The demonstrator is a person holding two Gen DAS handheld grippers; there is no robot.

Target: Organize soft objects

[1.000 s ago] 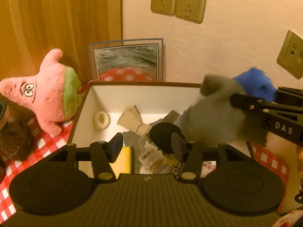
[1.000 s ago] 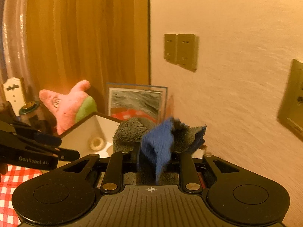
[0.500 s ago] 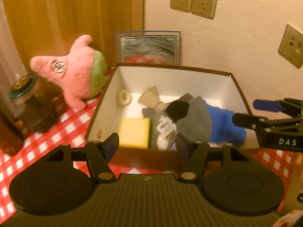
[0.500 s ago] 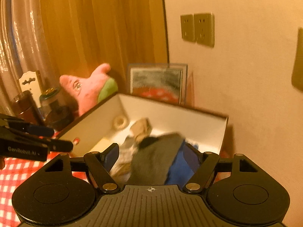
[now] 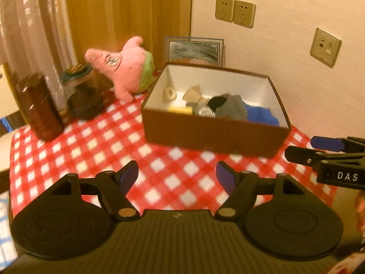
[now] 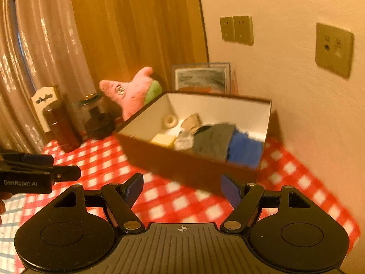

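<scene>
Both grippers are hanging empty above the checked cloth. We are holding the left gripper [image 5: 176, 174] with its jaws spread wide and nothing between them, and the right gripper [image 6: 181, 187] likewise wide and holding nothing.

From the left wrist view, the brown box [image 5: 214, 134] is sitting at twelve o'clock on the red-and-white tablecloth [image 5: 95, 141]. Inside it we are seeing a grey cloth [image 5: 232, 108] lying against a blue cloth [image 5: 260, 115] toward the two o'clock corner, with a yellow sponge [image 5: 180, 109], a small pale ring [image 5: 170, 94] and a crumpled beige piece [image 5: 194, 92] toward eleven o'clock.

A pink plush starfish [image 5: 127, 68] is leaning outside the box at ten o'clock, near two dark jars [image 5: 84, 93] and well apart from either gripper.

Step in hand, as we judge it: the cloths are lying in the box and both tools are standing clear of it — a pause between items. The plush appears to be the soft object not yet boxed; the next move would call for reaching to ten o'clock, closing on its yielding body rather than a thin limb, and lifting it over the box wall.

Legible writing — "DAS" on the right gripper's side as seen from the left wrist, and "GenRobot.AI" on the left gripper's side as seen from the right wrist. Print on the picture frame [image 5: 195, 50] behind the box is too blurred to read.
</scene>
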